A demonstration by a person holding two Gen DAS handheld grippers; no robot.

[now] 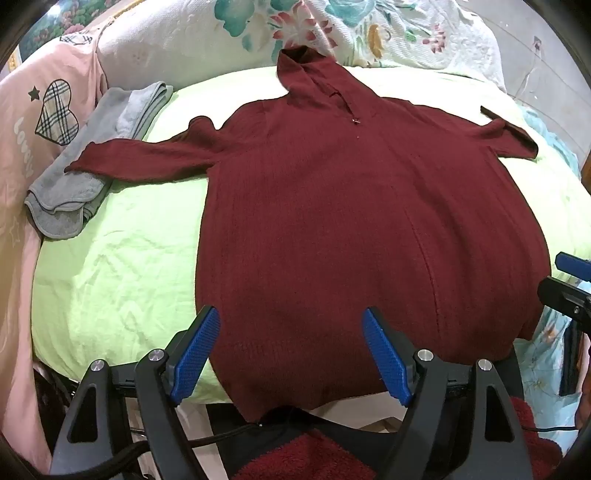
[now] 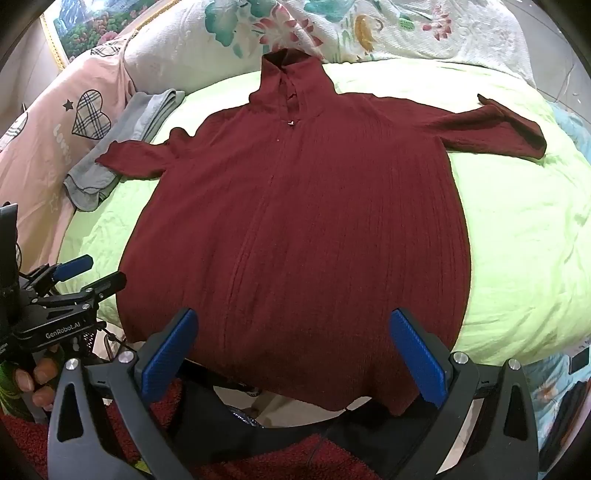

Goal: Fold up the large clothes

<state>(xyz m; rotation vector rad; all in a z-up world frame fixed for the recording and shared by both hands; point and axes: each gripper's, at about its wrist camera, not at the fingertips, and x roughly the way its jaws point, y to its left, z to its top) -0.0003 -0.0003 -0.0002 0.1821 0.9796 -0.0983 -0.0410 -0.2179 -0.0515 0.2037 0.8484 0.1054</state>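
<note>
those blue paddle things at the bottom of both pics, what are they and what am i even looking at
They are the fingers of two handheld grippers; a person carries one in each hand. Each picture comes from a fisheye camera on one gripper, looking forward between its fingers. The left gripper and right gripper are both open and hold nothing. Ahead, a dark red hooded sweater lies spread flat on a light green sheet, sleeves out. A folded grey towel sits under the tip of one sleeve. Floral bedding lies behind.

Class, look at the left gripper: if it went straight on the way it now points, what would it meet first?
Most likely the maroon hooded sweater: the open left gripper points over its hem, spread on the green sheet. Depth is unclear, so height above it is uncertain.
</note>
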